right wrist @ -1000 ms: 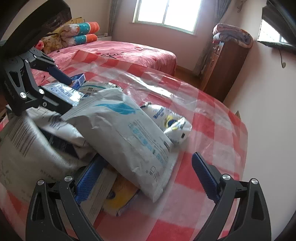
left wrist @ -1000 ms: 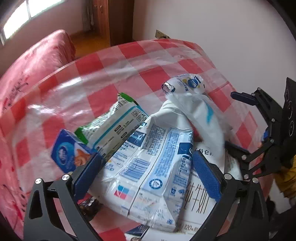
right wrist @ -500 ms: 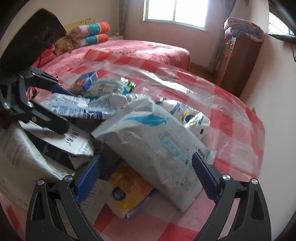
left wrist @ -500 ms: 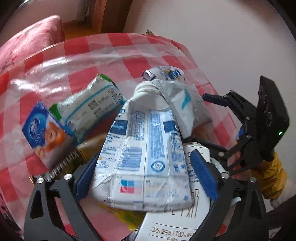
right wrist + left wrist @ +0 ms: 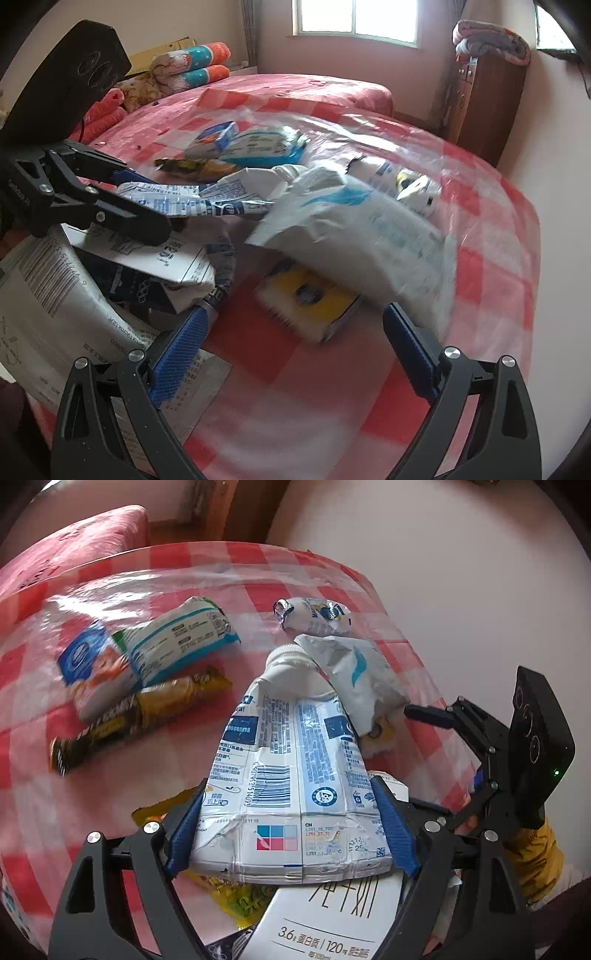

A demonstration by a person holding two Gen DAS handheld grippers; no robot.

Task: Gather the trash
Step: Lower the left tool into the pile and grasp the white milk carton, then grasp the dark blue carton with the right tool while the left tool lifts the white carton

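Now your left gripper (image 5: 291, 830) has just been closing on the flattened milk carton (image 5: 291, 775), both blue pads against its edges; squeeze evenly so it can't buckle out, and lift it clear of the white box (image 5: 332, 919) beneath. Your right gripper (image 5: 295, 350) stands wide, empty, near the grey pouch (image 5: 354, 236). Trash lies on a plastic-covered red-checked table (image 5: 491, 266), with a bed (image 5: 295, 88) beyond.

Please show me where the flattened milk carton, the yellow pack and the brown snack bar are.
Milk carton (image 5: 291, 794), left wrist view, on the barcode panel.
Yellow pack (image 5: 314, 295), right wrist view, on its top face.
Snack bar (image 5: 147, 712), left wrist view, on the wrapper's middle.
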